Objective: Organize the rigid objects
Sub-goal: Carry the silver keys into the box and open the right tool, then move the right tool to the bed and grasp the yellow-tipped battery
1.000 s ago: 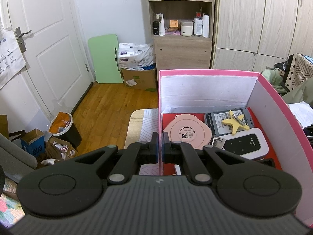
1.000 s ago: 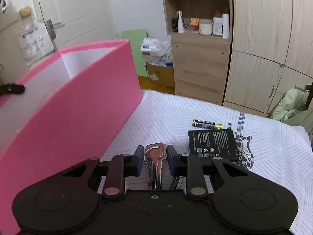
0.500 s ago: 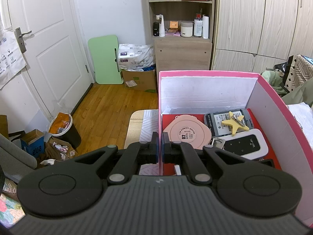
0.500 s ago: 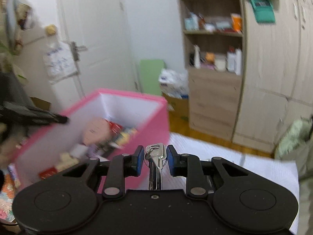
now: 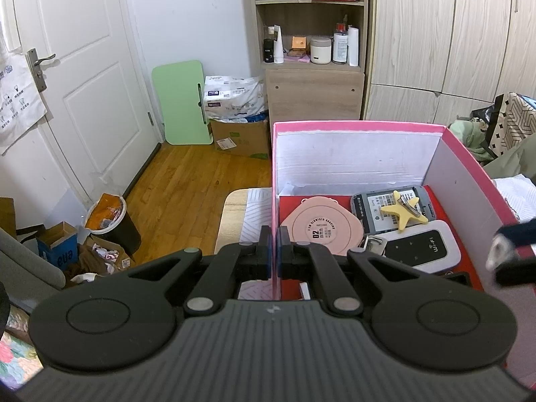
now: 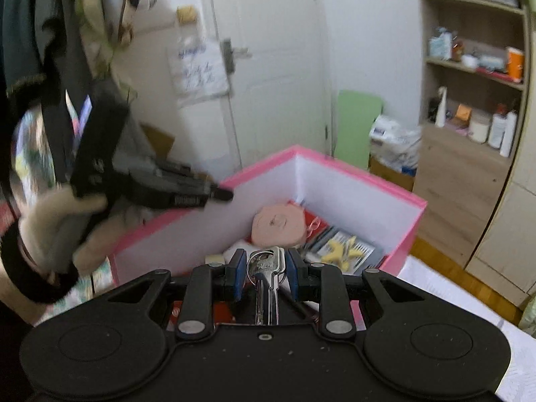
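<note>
1. Table [image 5: 231, 207]: light wooden top, one edge showing at the left of the box.
2. White patterned cloth [image 5: 256, 221]: spread over the table.
3. Pink box [image 5: 355, 126]: open-topped, white inside, standing on the cloth.

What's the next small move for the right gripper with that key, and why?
Probably ease the right gripper forward and down over the pink box, then open the jaws. The key is clamped between them at the box's near edge, and the left gripper is shut on the box wall, steadying it.
</note>
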A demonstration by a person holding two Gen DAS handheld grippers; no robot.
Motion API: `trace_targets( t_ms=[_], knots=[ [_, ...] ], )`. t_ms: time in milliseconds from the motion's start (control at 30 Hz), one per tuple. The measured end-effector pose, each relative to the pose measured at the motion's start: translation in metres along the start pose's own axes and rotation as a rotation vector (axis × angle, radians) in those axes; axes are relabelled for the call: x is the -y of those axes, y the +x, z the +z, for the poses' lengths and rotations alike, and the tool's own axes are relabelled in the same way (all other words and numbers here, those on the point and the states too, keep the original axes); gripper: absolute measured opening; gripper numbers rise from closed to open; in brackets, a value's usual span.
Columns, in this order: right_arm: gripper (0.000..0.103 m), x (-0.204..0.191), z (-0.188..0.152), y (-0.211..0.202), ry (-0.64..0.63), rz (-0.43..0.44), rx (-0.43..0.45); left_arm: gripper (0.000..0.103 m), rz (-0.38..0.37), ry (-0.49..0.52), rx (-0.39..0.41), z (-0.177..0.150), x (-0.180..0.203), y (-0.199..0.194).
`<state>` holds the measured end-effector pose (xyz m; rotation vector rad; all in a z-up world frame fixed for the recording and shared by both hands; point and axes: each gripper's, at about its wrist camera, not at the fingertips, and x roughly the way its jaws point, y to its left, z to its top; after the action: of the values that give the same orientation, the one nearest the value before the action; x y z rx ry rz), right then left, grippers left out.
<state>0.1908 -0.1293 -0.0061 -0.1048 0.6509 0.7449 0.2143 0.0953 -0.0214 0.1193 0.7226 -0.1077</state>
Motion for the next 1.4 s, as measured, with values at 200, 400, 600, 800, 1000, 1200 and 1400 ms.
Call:
trace_targets(
  t_ms=[200,400,600,800,1000,1200,1400],
  knots=[
    [0.030,-0.004,-0.006,0.028,0.004,-0.009,-0.070,0.003,-0.012,-0.018,-0.007,0.002,-0.003,0.002],
    [0.037,0.001,-0.005,0.018,0.045,-0.034,-0.060,0.003,-0.008,-0.009,-0.003,0.002,-0.002,0.002],
    [0.039,0.024,-0.009,-0.028,0.156,-0.065,0.065,0.002,-0.013,-0.023,0.010,0.000,-0.004,0.000],
    [0.046,0.050,-0.038,-0.053,0.245,-0.181,0.098,0.002,-0.002,-0.010,0.032,-0.001,0.000,-0.003],
    [0.049,0.066,-0.081,-0.053,0.290,-0.321,0.054,0.002,-0.010,-0.018,0.054,-0.001,-0.002,-0.006],
    [0.057,0.072,-0.118,-0.046,0.296,-0.432,0.090,0.002,-0.018,-0.030,0.068,-0.002,-0.004,-0.006],
    [0.060,0.090,-0.132,-0.035,0.397,-0.446,0.117,0.002,-0.016,-0.024,0.068,-0.002,-0.005,-0.006]
  ],
)
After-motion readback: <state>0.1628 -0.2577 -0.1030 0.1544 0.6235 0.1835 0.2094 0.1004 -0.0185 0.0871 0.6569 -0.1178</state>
